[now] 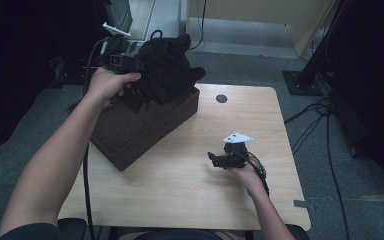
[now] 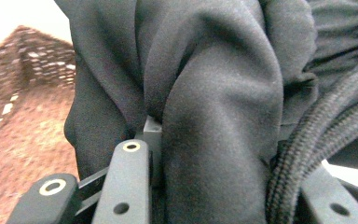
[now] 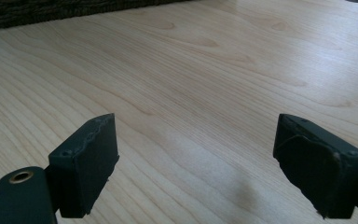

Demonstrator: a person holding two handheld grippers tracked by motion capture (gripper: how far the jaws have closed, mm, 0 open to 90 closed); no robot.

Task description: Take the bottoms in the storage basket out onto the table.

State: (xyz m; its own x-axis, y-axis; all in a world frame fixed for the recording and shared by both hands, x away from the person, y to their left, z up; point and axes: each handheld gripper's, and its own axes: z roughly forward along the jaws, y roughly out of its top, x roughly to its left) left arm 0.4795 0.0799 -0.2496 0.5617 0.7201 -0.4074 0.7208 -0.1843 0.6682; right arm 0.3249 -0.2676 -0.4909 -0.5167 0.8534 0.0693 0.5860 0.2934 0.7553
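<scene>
The black garment (image 1: 167, 67) hung bunched above the far end of the brown woven basket (image 1: 130, 135), its lower folds draping onto the basket's rim near the far left of the counter (image 1: 190, 165). In the left gripper view the fabric was pinched between the fingers (image 2: 128, 182) of the left gripper (image 1: 125, 62), a thick fold standing up between them, with a braided black cord (image 2: 307, 140) running past on one side.

The hold looked like a bite on one fold only, so the cloth could have slipped free under its own weight if it was lifted higher or swung. The dangling parts could also have snagged on the rough weave of the basket and dragged it, since the basket sat close to the counter's left edge and partly over it. The cord lay close enough to the fingers to get caught between them at the next re-grip.

The right gripper (image 1: 227, 159) rested low over bare wood near the counter's right side, well apart from the garment, its fingers (image 3: 86, 163) spread wide and empty, too far off to steady either cloth or basket quickly.
</scene>
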